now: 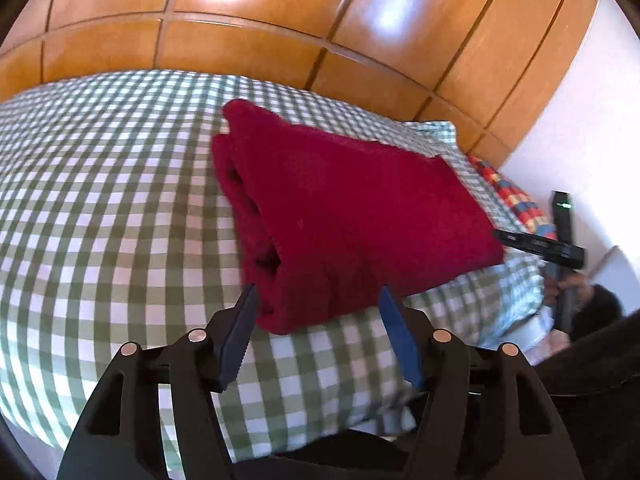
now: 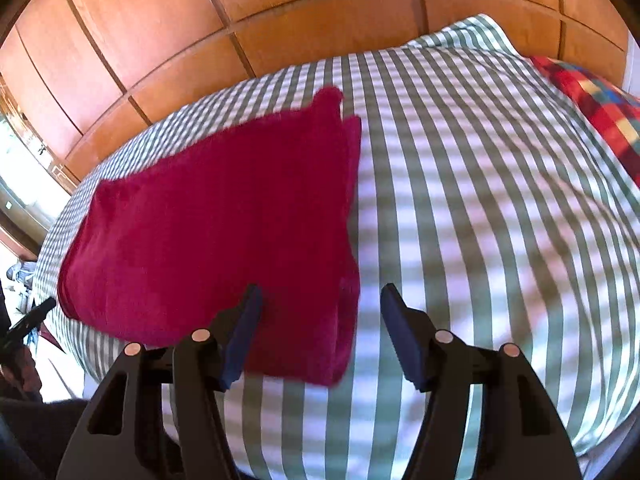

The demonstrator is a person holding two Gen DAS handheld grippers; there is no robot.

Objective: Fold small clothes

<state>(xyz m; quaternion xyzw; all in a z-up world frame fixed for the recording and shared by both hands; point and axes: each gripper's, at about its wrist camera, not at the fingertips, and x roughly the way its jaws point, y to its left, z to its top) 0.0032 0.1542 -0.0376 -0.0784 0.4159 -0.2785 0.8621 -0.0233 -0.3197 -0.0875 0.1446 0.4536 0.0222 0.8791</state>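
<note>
Both hand-held grippers are spread open and hold nothing: the left gripper (image 1: 318,300) has its two fingers parted on either side of the near end of the dark red, fleecy folded garment (image 1: 344,216), and the right gripper (image 2: 320,300) hovers with its fingers apart over the garment's near right corner, its right finger above bare bedding. That red garment (image 2: 224,216) lies in a flat, roughly rectangular fold on the green-and-white checked bedcover (image 1: 100,208), in front of the glossy orange-brown wooden panelling (image 1: 248,28). From the left gripper the cloth stretches forward and to the right, its stacked layered edge showing on the left flank; from the right gripper it stretches forward and to the left, with the layered edge on its right side. I judge the long axis to run away from the person, so both tools sit at the same near short end, the left one more squarely over the cloth and so the nearer; whether either finger touches the fabric cannot be told through the blur. Counted: one red garment, two grippers, one checked bedcover (image 2: 480,200), and one multicoloured patchwork-checked pillow or cushion (image 2: 600,112) well apart at the far right.
</note>
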